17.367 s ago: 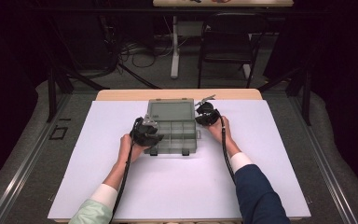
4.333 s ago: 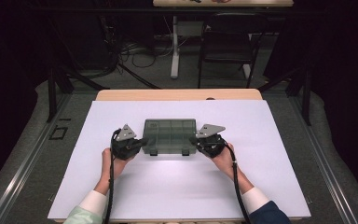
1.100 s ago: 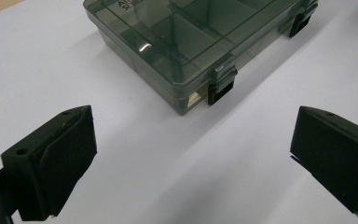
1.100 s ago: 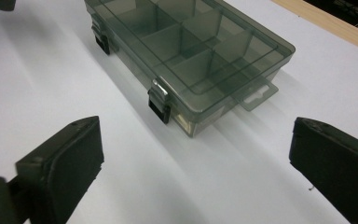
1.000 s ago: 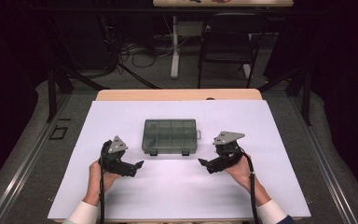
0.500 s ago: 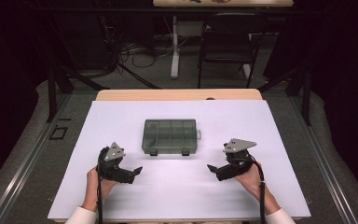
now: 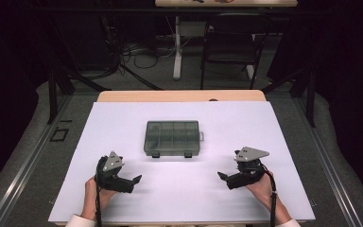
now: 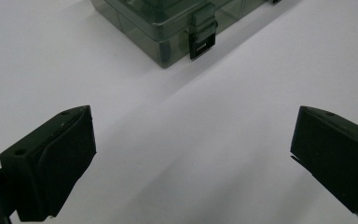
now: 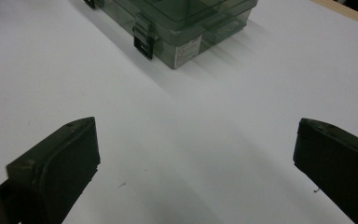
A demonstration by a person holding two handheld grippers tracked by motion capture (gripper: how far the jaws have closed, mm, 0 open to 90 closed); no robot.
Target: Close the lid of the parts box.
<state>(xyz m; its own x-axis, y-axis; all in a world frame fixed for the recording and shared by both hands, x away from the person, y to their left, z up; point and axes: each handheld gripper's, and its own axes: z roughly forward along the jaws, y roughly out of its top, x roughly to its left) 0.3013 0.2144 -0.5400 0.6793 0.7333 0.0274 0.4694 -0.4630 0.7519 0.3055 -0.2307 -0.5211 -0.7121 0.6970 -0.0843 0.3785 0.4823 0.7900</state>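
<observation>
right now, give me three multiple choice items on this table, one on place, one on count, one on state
1. Where is the plastic box?
A. mid-table, between and beyond the tools
B. in the left tool
C. on the floor

2. How many latches on its near side?
A. one
B. two
C. four

3. The box lid is:
A. shut
B. wide open
C. missing

A: it sits apart from the left tool and right tool.
B: two clips show in the high view.
A: the lid lies flat, latches down.
</observation>
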